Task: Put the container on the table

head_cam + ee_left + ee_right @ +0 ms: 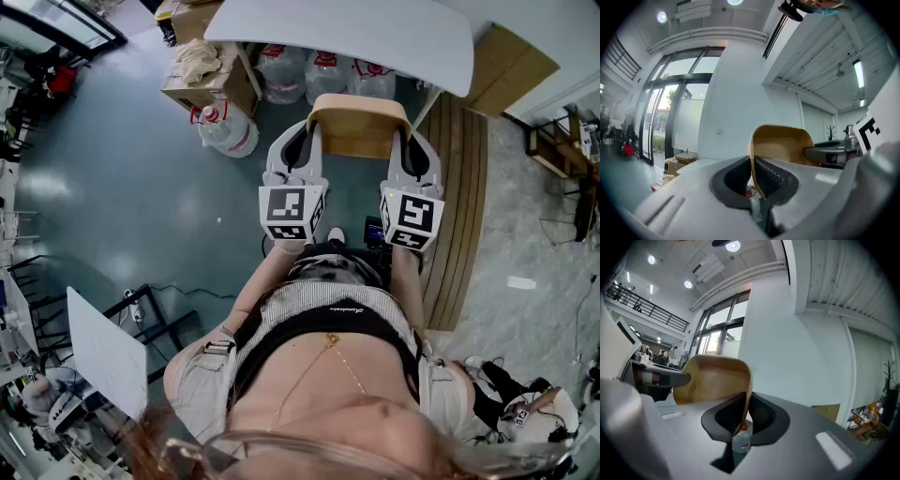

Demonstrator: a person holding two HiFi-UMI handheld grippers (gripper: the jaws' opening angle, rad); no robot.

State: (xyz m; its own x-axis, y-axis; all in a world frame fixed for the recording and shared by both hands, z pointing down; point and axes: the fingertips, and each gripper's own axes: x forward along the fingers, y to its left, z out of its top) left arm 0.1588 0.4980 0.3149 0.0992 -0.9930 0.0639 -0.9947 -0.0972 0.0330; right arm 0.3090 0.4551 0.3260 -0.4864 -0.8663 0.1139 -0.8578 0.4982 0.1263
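As the left tool [753, 180] pinches the container [359, 127], so does the right tool [740, 416].

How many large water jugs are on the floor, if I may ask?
4 jugs: one beside the cardboard box, three along the table edge; more may hide underneath.

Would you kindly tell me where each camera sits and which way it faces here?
Head view: on the person's head, looking steeply down at the tan container held before the white table; torso, left tool and right tool show.
Left gripper view: on the left tool, looking along its jaws, shut on the container's rim; right tool shows.
Right gripper view: on the right tool, likewise; left tool shows.
Shared: all see the container.
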